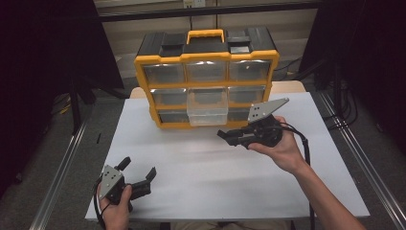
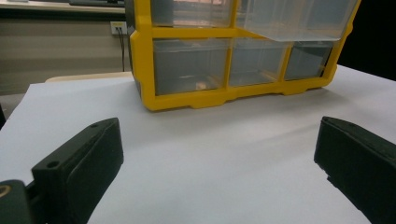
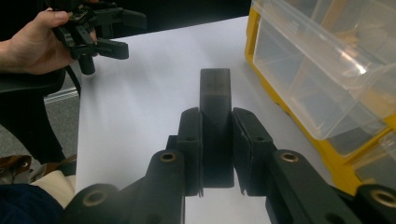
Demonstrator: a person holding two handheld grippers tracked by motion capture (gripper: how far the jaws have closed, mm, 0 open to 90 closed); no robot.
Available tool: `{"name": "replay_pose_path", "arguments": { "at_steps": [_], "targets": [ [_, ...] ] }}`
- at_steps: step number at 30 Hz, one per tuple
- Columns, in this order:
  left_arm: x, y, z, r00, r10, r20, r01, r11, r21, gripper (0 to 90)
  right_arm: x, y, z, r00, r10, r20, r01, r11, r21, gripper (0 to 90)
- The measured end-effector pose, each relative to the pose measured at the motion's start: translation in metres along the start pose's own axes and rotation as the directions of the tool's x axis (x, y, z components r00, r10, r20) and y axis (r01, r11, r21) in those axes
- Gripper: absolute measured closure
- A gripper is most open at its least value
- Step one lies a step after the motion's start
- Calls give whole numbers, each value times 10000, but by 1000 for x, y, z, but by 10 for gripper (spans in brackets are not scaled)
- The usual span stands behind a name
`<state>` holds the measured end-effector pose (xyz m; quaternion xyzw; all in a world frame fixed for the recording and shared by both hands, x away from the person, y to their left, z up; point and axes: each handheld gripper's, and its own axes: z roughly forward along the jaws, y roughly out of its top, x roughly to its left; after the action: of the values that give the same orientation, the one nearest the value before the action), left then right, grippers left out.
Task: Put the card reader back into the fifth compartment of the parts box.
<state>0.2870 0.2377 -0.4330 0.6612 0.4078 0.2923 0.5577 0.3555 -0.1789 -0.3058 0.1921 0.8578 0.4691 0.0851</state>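
Note:
A yellow and black drawer organizer [image 1: 206,76] stands at the back of the white table [image 1: 201,182]. Its clear middle drawer [image 1: 207,109] is pulled out toward me, and it also hangs at the top of the left gripper view [image 2: 289,21]. My right gripper [image 1: 226,135] hovers just right of that drawer, shut on a small black rectangular block [image 3: 215,98] that sticks out past its pads. My left gripper [image 1: 139,168] rests near the front left corner, open, with bare table between its jaws [image 2: 219,154]. The same left gripper [image 3: 100,32] appears far off in the right gripper view.
The remaining clear drawers [image 2: 191,65] are pushed in; the bottom left one holds a small pale item [image 2: 201,86]. Metal rails [image 1: 62,167] run along both sides of the table over dark floor. A cable [image 1: 305,148] trails from the right gripper.

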Motion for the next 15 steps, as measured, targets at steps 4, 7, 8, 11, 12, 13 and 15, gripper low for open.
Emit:
{"name": "replay_pose_path", "arguments": {
  "at_steps": [4, 7, 8, 11, 12, 13, 15],
  "targets": [
    [0, 0, 0, 10000, 1, 11, -1, 10000, -10, 15, 0, 6, -4, 9999, -74, 137, 73, 10000, 35, 738],
    [0, 0, 0, 10000, 11, 8, -11, 10000, -15, 15, 0, 12, -6, 9997, -153, 205, 152, 9999, 27, 738],
    [-1, 0, 0, 10000, 36, 2, -36, 10000, -20, 15, 0, 14, -8, 9995, -196, 233, 195, 9998, 28, 738],
    [-1, 1, 0, 10000, 86, 0, -86, 10000, -30, 15, 2, 21, -10, 9987, -440, 239, 439, 9990, 44, 737],
    [-1, 0, 0, 10000, 65, 15, -65, 10000, -31, 15, 3, 23, -11, 9983, -500, 284, 499, 9987, 47, 738],
    [-1, 0, 0, 10000, 74, 13, -74, 10000, -28, 15, 3, 25, -12, 9982, -526, 301, 525, 9986, 53, 737],
    [-1, 0, 0, 9999, 123, 20, -123, 9999, 16, 15, 2, 29, -12, 9980, -540, 320, 538, 9985, 54, 738]
  ]
}}
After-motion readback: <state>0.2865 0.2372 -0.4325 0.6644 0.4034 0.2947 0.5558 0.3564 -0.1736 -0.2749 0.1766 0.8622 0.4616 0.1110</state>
